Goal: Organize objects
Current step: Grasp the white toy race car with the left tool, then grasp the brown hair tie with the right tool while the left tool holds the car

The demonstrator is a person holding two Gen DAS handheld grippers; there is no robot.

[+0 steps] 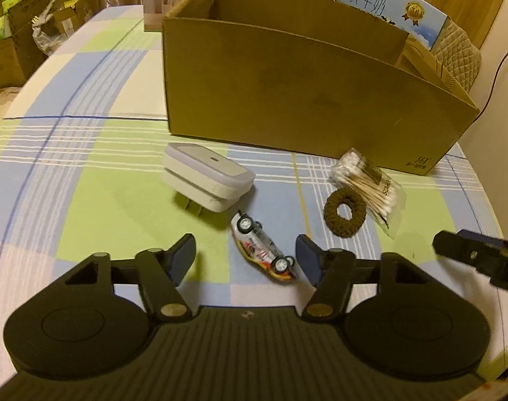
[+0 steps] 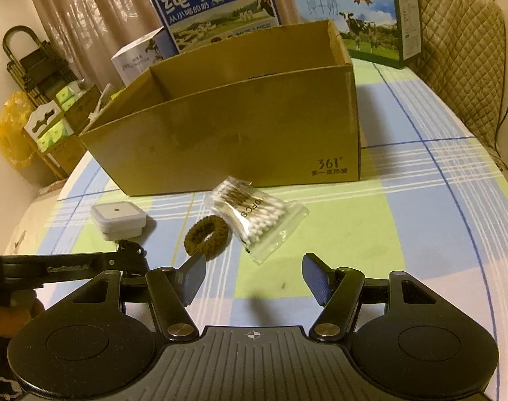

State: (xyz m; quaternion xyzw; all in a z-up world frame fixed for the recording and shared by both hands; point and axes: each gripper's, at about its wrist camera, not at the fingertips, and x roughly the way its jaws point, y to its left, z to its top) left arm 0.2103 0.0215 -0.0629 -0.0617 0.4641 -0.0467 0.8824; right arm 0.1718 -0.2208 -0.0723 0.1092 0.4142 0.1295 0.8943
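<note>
I had the left hand-held gripper (image 1: pixel 245 257) low over the bench (image 1: pixel 87 200) with its jaws partly open around the toy car (image 1: pixel 262 250), which lay on its side, wheels showing, between the pads; the right pad looked close to the car's near end, the left pad stood clear, so nothing was gripped yet. The right hand-held gripper (image 2: pixel 254 277) was open and empty over bare cloth, with the cotton swabs (image 2: pixel 254 215) in their clear bag just beyond it and the brown hair tie (image 2: pixel 205 235) to their left, touching the bag. The white plug (image 1: pixel 207 177) sat to the left, farther than the car and short of the cardboard box (image 1: pixel 304 100), which stood open at the far side of the bench; I could not see whether anything lay inside it. I judged the step in hand to be the pickup of the car, early in the tidying, since all four items were on the cloth. Next I would need to centre the car between the pads, close on its body, lift clear of the box wall and drop it in, while the right gripper reached forward for the swabs.
</note>
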